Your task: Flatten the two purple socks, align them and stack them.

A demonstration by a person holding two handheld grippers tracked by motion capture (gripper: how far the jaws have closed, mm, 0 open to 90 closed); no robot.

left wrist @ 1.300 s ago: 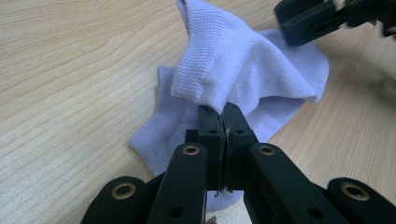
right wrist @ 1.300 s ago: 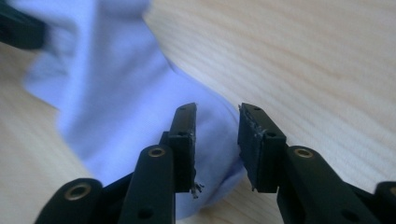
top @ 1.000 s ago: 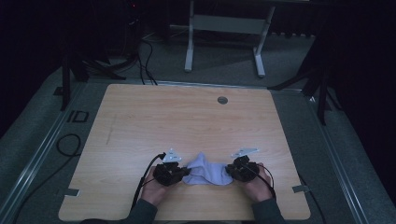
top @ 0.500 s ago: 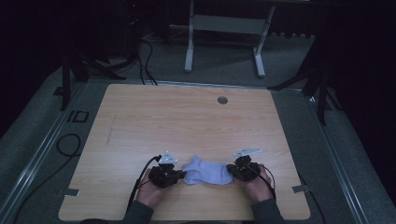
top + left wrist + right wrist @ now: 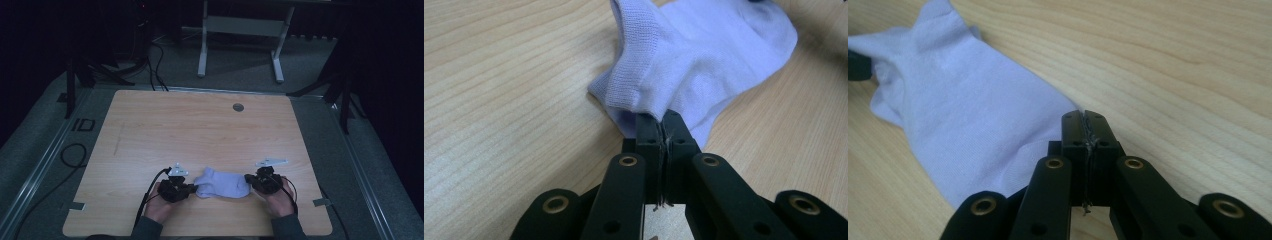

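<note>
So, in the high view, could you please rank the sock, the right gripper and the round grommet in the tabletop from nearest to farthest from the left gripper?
1. The white sock, pinched by the left gripper.
2. The right gripper, at the sock's other end.
3. The round grommet, near the table's far edge.

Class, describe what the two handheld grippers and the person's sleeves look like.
Each gripper, left gripper and right gripper, is black, with two flat black jaws on linkage arms fastened by brass-coloured rivets. A grey three-cornered plate tops each, and a black cable trails from each. The sleeves are dark grey.
</note>
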